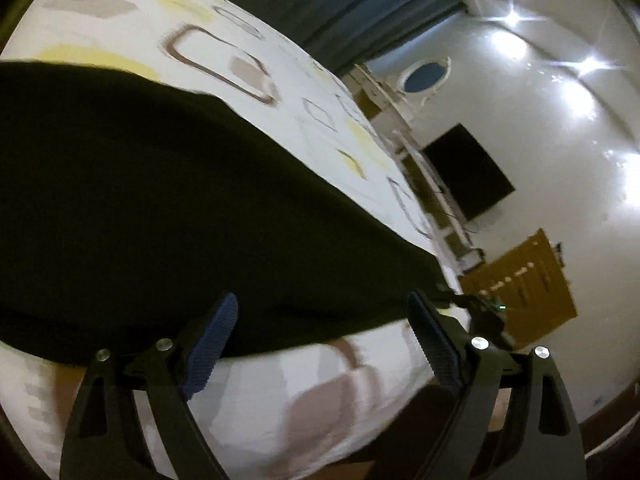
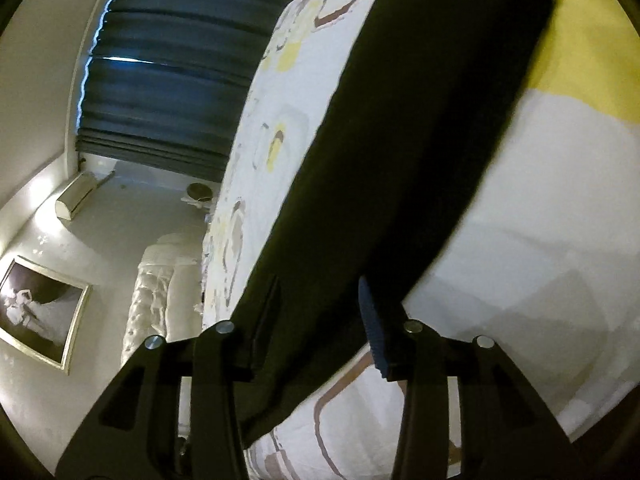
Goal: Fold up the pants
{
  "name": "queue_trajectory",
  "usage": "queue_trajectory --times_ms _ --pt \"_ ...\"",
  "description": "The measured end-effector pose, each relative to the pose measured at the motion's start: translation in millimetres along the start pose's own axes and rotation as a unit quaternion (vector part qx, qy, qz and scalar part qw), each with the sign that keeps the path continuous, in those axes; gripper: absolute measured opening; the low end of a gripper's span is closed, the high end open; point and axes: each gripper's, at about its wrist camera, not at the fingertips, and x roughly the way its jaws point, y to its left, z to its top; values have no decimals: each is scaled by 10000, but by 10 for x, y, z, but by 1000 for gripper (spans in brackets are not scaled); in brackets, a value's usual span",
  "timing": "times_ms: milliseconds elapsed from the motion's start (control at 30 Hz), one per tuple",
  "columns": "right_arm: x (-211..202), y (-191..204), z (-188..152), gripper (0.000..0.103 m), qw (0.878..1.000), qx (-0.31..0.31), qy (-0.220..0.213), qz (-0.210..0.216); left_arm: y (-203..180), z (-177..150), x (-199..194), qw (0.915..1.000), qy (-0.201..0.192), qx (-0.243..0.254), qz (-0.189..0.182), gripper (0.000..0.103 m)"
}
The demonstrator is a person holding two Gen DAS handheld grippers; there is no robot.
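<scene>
Black pants (image 1: 160, 200) lie flat on a bed with a white, yellow and brown patterned sheet (image 1: 240, 32). In the left wrist view my left gripper (image 1: 322, 304) is wide open at the near edge of the cloth, and its blue-padded fingertips (image 1: 224, 320) hold nothing. In the right wrist view the pants (image 2: 400, 140) run as a long dark strip from the top right down to the bottom centre. My right gripper (image 2: 320, 284) hangs over this strip with its jaws apart. The fabric passes between them, and the pads do not press on it.
The bed's edge (image 1: 432, 216) drops off to the right. Beyond it are a dark curtain (image 1: 360, 12), a black screen (image 1: 468, 172) on the wall and a brown wooden door (image 1: 528, 280). A tufted headboard (image 2: 160, 292) and a framed picture (image 2: 40, 312) lie left of the right gripper.
</scene>
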Motion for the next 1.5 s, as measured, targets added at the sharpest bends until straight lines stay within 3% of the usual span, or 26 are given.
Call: queue_trajectory --times_ms 100,267,500,733,833,900,967,1167,1500 --pt "39 -25 -50 42 9999 118 -72 39 -176 -66 217 9999 29 114 101 86" --pt "42 -35 -99 48 9996 211 -162 120 -263 -212 524 9986 127 -376 350 86" --pt "23 21 -52 54 9992 274 -174 240 -211 -214 612 9936 -348 -921 546 86" --pt "9 28 -128 55 9986 350 -271 302 -122 -184 602 9822 -970 -1506 567 86" --pt "-18 -41 -150 55 9980 427 -306 361 -20 -167 613 9774 -1048 -1681 734 54" --pt "-26 -54 -149 55 9977 466 -326 378 79 -172 643 9746 -968 -1851 809 23" --pt "-24 -46 -160 55 9975 499 -349 361 190 -208 673 9716 -864 -2065 767 13" --pt "18 -70 -233 56 9976 508 -200 415 213 -239 639 9721 -905 -2074 614 11" --pt "211 40 -156 56 9994 208 -246 161 226 -218 683 9730 -886 -2062 543 11"
